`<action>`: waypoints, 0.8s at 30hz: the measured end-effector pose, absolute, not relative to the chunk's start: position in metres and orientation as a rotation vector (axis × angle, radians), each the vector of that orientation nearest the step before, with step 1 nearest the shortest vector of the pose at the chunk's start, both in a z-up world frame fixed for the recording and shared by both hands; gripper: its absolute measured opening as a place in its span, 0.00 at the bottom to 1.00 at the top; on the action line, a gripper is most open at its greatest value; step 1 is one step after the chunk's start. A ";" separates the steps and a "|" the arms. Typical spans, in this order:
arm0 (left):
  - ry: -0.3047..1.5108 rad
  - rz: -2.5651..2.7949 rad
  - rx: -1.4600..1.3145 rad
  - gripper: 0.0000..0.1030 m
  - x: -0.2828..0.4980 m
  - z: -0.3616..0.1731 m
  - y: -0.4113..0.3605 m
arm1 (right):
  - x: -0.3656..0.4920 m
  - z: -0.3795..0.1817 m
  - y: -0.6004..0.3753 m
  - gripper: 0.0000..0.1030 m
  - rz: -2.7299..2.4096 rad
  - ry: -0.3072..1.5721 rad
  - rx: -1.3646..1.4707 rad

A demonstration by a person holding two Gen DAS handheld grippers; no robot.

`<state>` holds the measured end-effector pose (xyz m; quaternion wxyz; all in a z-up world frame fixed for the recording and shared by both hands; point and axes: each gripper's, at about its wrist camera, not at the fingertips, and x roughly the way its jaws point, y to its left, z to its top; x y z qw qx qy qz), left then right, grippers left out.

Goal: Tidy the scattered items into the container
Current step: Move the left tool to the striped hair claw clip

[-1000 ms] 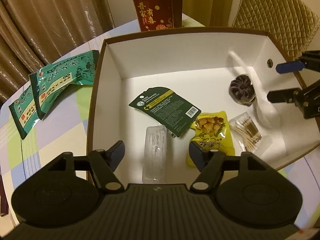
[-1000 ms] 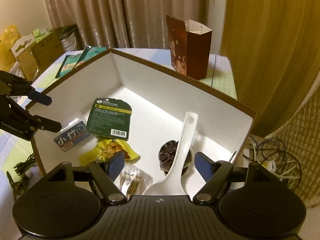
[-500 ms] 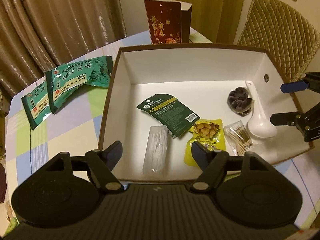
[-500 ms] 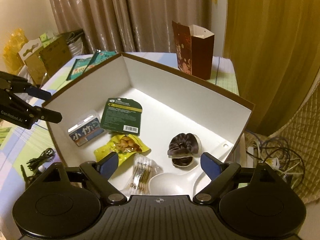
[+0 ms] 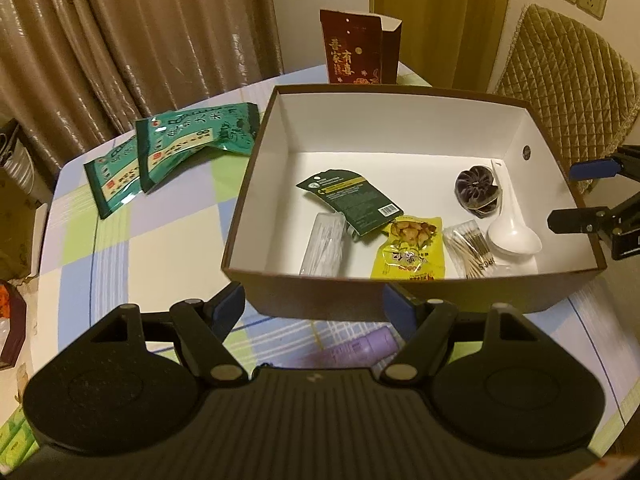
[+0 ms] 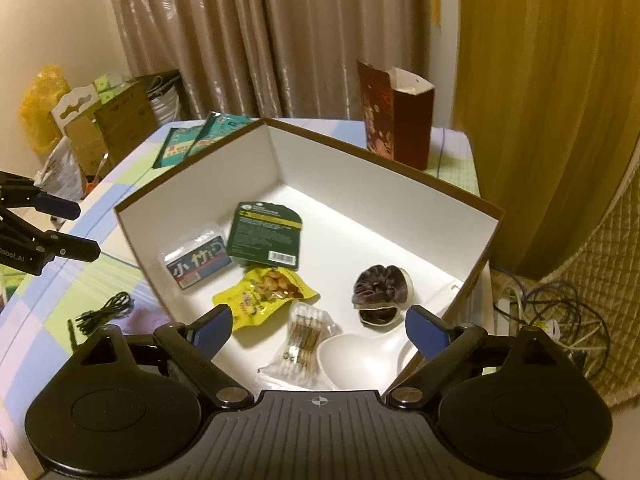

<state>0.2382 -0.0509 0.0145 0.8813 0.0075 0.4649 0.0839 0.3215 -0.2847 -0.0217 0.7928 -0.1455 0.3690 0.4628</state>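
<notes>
A brown box with a white inside (image 5: 400, 120) (image 6: 200, 196) holds a white spoon (image 5: 514, 232) (image 6: 356, 356), a dark dried fruit (image 5: 476, 192) (image 6: 380, 288), a cotton swab pack (image 5: 472, 248) (image 6: 304, 336), a yellow snack pouch (image 5: 410, 256) (image 6: 264, 292), a dark green card pack (image 5: 352, 200) (image 6: 264, 236) and a clear toothpick case (image 5: 324, 244) (image 6: 196, 264). My left gripper (image 5: 314, 306) is open and empty, in front of the box's near wall. My right gripper (image 6: 318, 326) is open and empty, above the box's right end. Two green sachets (image 5: 176, 148) (image 6: 196, 138) lie on the table left of the box.
A purple tube (image 5: 356, 350) lies on the checked tablecloth under my left gripper. A black cable (image 6: 106, 312) lies by the box's near corner. A dark red carton (image 5: 360, 52) (image 6: 394, 116) stands behind the box. A quilted chair (image 5: 568, 88) and floor cables (image 6: 540, 316) are to the right.
The white spoon left my right gripper and now lies in the box. Both grippers have drawn back and up from the box, staying open.
</notes>
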 end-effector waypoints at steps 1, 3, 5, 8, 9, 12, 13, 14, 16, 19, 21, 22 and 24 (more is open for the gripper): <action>0.964 0.179 0.013 0.71 0.234 0.016 -0.052 | 0.319 -0.020 -0.285 0.89 1.001 0.788 -0.313; 0.959 0.188 0.011 0.71 0.226 0.018 -0.054 | 0.313 -0.018 -0.286 0.89 1.011 0.778 -0.312; 0.956 0.194 0.013 0.71 0.220 0.019 -0.056 | 0.308 -0.017 -0.287 0.89 1.019 0.769 -0.312; 0.955 0.197 0.017 0.71 0.210 0.021 -0.059 | 0.300 -0.015 -0.287 0.89 1.026 0.757 -0.314; 0.954 0.196 0.018 0.71 0.207 0.021 -0.059 | 0.298 -0.014 -0.286 0.89 1.026 0.755 -0.313; 0.951 0.192 0.022 0.71 0.200 0.021 -0.059 | 0.292 -0.013 -0.285 0.90 1.022 0.750 -0.304; 0.948 0.191 0.023 0.71 0.197 0.021 -0.058 | 0.289 -0.012 -0.284 0.90 1.019 0.749 -0.300; 0.945 0.189 0.022 0.71 0.194 0.022 -0.056 | 0.287 -0.011 -0.284 0.90 1.016 0.748 -0.295; 0.940 0.183 0.013 0.71 0.188 0.022 -0.051 | 0.281 -0.009 -0.282 0.90 1.013 0.745 -0.283; 0.937 0.168 0.006 0.71 0.177 0.020 -0.043 | 0.268 -0.006 -0.281 0.90 1.010 0.731 -0.265; 0.939 0.153 0.007 0.71 0.168 0.017 -0.038 | 0.260 -0.004 -0.280 0.90 1.005 0.718 -0.253; 0.939 0.145 0.008 0.71 0.163 0.015 -0.035 | 0.256 -0.003 -0.280 0.90 1.001 0.714 -0.245; 0.940 0.125 0.007 0.71 0.153 0.012 -0.031 | 0.246 -0.002 -0.279 0.90 0.992 0.708 -0.221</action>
